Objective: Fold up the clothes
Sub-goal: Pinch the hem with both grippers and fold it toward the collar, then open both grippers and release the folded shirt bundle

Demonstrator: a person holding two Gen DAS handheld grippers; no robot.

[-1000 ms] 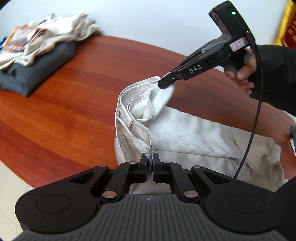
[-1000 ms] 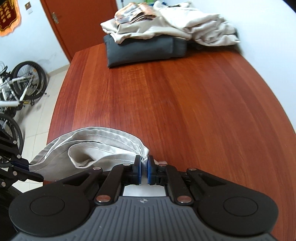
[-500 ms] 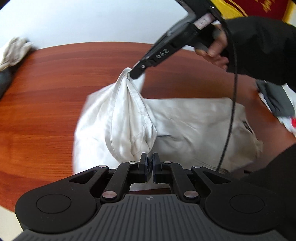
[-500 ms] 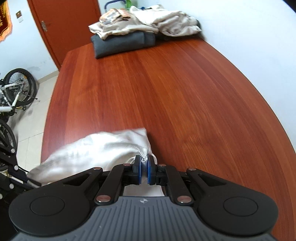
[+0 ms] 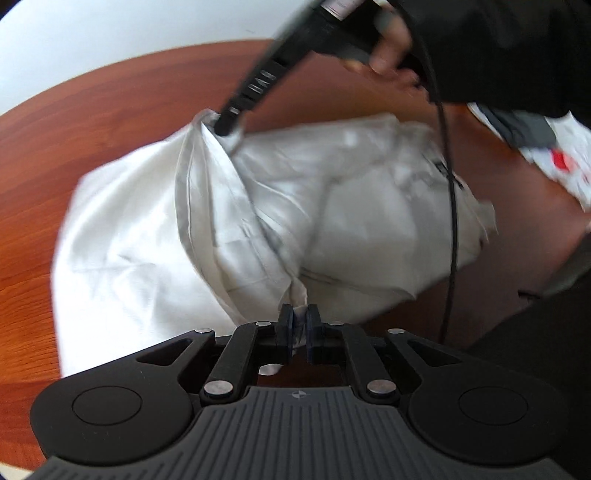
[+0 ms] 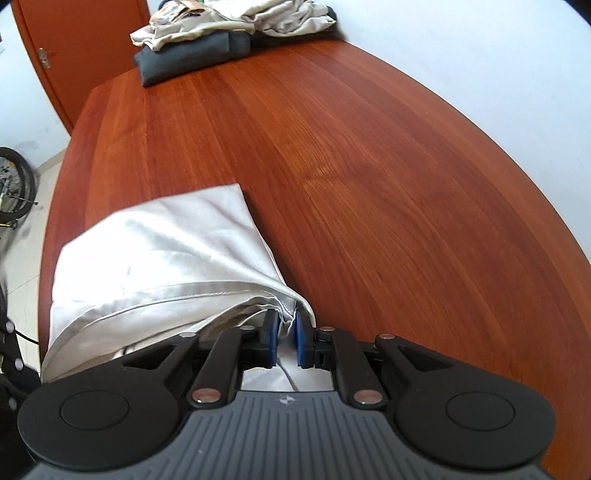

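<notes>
On the glossy wood table (image 6: 369, 166), smooth pale-grey trousers (image 5: 147, 240) lie folded crosswise; left gripper (image 5: 300, 325) and right gripper (image 6: 285, 339), jaws just opening, loosely straddle the hem.

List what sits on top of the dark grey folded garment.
Crumpled beige clothes lie heaped on the dark grey folded garment; its top face and anything tucked between are hidden.

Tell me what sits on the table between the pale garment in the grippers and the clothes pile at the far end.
Nothing: in the right wrist view, bare wooden table separates the pale garment from the clothes pile.
</notes>
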